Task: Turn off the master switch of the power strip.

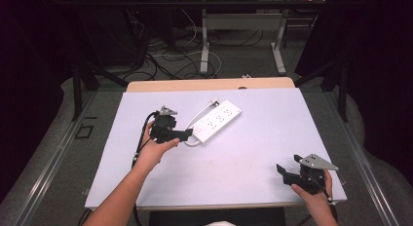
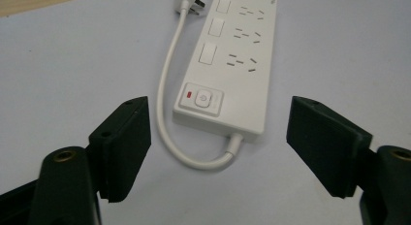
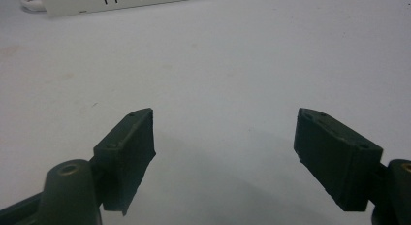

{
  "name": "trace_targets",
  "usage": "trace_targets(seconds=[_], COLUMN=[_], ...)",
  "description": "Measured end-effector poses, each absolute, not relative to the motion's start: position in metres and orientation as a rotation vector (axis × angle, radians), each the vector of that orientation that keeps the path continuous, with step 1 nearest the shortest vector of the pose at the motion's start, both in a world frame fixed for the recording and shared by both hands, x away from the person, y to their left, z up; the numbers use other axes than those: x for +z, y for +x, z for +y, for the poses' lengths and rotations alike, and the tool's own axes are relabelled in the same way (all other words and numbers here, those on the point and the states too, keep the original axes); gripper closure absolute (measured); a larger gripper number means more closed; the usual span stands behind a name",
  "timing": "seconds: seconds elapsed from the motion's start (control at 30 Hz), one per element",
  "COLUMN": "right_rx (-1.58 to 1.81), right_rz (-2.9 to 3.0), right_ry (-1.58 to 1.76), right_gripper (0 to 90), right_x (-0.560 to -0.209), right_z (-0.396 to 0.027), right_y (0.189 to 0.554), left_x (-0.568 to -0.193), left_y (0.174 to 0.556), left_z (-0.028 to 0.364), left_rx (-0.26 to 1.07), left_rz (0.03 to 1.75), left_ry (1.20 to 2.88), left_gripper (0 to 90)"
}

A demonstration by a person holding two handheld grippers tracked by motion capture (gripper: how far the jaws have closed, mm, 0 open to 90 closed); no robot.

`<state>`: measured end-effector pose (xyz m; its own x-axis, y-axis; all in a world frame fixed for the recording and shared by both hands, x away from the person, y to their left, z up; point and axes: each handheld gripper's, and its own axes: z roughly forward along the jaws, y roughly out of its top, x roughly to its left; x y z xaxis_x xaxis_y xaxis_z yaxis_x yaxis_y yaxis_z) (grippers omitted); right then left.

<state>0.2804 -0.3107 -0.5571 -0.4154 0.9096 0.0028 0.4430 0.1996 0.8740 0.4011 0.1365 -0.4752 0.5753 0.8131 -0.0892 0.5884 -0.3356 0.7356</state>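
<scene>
A white power strip (image 1: 216,120) lies slanted on the white tabletop (image 1: 253,153), left of the middle. Its short cord (image 2: 167,89) loops out of the near end and runs back along the strip's side to a plug (image 2: 194,4) at the far end. A switch with a red mark (image 2: 201,98) sits at the near end. My left gripper (image 1: 187,134) is held just before that end, jaws open and apart from the strip (image 2: 242,50), nothing between the pads. At the table's front right my right gripper (image 1: 288,165) stands open over bare tabletop (image 3: 223,65), the strip (image 3: 121,1) far ahead.
The table's wooden back edge (image 1: 209,84) shows behind the white top. Beyond it, on the floor, stand the legs of another desk (image 1: 204,46) among loose cables (image 1: 165,60). Dark curtains close in both sides.
</scene>
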Motion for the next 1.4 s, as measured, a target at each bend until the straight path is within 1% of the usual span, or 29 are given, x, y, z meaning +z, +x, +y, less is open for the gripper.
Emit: trace_targets(seconds=[0.07, 0.13, 0.2, 0.27, 0.33, 0.6, 0.77, 1.07, 1.4], right_rx=[1.152, 1.149, 1.149, 1.148, 1.148, 1.154, 1.150, 1.153, 1.152], right_rz=[1.951, 1.951, 1.950, 1.951, 1.950, 1.949, 1.948, 1.948, 1.946], right_ry=[1.255, 1.251, 1.254, 1.255, 1.254, 1.252, 1.255, 1.253, 1.259], right_gripper=[22.1, 22.1, 22.1, 22.1, 22.1, 22.1, 22.1, 22.1, 22.0], right_x=[-0.557, -0.557, -0.557, -0.557, -0.557, -0.557, -0.557, -0.557, -0.558], right_z=[-0.311, -0.311, -0.311, -0.311, -0.311, -0.310, -0.310, -0.310, -0.310], right_y=[0.280, 0.281, 0.280, 0.280, 0.280, 0.281, 0.280, 0.281, 0.281], left_x=[-0.477, -0.477, -0.478, -0.479, -0.478, -0.483, -0.490, -0.507, -0.524], left_y=[0.398, 0.395, 0.392, 0.388, 0.384, 0.366, 0.357, 0.347, 0.337], left_z=[0.140, 0.144, 0.148, 0.152, 0.156, 0.168, 0.175, 0.193, 0.211], left_rx=[0.373, 0.375, 0.371, 0.378, 0.373, 0.395, 0.399, 0.424, 0.409], left_rz=[1.114, 1.120, 1.121, 1.106, 1.098, 1.046, 1.048, 1.115, 1.177], left_ry=[2.038, 2.030, 2.024, 2.025, 2.049, 2.022, 2.002, 1.968, 1.889], left_gripper=[16.3, 15.6, 12.4, 7.6, 0.6, 0.4, 0.3, 0.9, 1.5])
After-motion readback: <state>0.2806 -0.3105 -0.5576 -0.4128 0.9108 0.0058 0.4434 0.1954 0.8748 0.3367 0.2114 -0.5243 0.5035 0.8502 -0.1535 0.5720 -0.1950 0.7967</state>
